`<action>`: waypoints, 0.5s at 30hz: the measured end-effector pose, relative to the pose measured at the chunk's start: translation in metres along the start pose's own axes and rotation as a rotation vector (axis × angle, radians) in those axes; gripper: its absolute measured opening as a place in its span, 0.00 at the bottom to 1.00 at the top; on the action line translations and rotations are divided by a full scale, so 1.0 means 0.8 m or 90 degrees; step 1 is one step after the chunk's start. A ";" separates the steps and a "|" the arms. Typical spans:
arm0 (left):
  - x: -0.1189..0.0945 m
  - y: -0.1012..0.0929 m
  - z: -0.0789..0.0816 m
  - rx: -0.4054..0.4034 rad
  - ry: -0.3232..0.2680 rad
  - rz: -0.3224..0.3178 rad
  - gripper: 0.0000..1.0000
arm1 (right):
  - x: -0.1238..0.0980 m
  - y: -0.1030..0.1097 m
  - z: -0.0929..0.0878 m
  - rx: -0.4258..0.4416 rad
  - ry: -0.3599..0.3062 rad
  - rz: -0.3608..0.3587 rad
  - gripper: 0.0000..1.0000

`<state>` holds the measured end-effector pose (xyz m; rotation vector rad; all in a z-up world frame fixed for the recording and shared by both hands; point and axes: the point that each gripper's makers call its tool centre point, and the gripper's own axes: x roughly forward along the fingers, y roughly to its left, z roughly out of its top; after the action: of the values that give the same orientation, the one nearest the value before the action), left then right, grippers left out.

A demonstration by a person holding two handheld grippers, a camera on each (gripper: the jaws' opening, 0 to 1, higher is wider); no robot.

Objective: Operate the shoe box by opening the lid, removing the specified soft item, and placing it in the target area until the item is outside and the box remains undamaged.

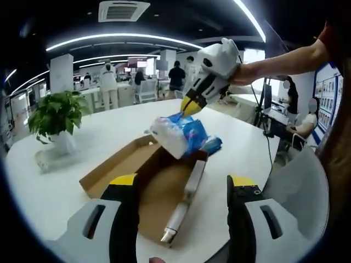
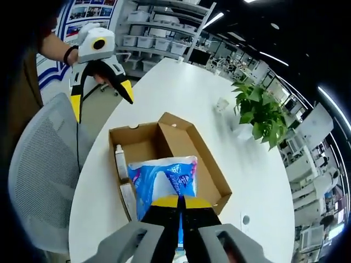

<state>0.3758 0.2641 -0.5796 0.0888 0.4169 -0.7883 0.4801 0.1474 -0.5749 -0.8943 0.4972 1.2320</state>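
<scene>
In the left gripper view, the left gripper (image 1: 184,189) rises from the bottom of the frame with its two yellow-tipped jaws spread wide apart and nothing between them. Just past them, at centre, lies the open shoe box (image 1: 112,167), a brown cardboard tray on the white table (image 1: 66,181). A long white tube-like item (image 1: 185,205) rests along the box's right wall; what it is cannot be told. Above the far end of the box, the blue and white soft pack (image 1: 181,134) hangs in the air, lifted clear of the box floor. The right gripper (image 1: 191,106) comes in from the upper right, its yellow tips pinched onto the top edge of the pack. A potted plant (image 1: 55,118) stands on the table at the left of the frame. At the far right, a grey mesh chair (image 1: 299,183) sits beside the table.

In the right gripper view, the right gripper (image 2: 180,205) rises from the bottom centre, its jaws pressed together on the lower edge of the soft pack (image 2: 164,178), which covers the near part of the shoe box (image 2: 189,139). The box stands open on the table (image 2: 170,87), with the white item (image 2: 120,159) along its left wall. In the upper left of the frame the left gripper (image 2: 101,90) hangs over the table edge, its jaws parted and empty. The plant (image 2: 260,112) stands toward the upper right, and the grey chair (image 2: 41,170) fills the left side.
</scene>
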 end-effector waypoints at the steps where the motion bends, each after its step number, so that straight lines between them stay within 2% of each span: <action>1: 0.004 -0.002 0.001 0.002 0.000 -0.004 0.64 | -0.005 -0.001 -0.004 0.003 0.001 -0.003 0.00; 8: 0.024 -0.012 0.008 0.009 0.000 -0.024 0.64 | -0.032 -0.005 -0.033 0.022 0.012 -0.023 0.00; 15: 0.046 -0.023 0.019 0.020 0.001 -0.046 0.64 | -0.063 -0.008 -0.078 0.048 0.031 -0.044 0.00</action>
<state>0.3908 0.2226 -0.5792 0.1040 0.4108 -0.8658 0.4797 0.0668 -0.5709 -0.8720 0.5441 1.1228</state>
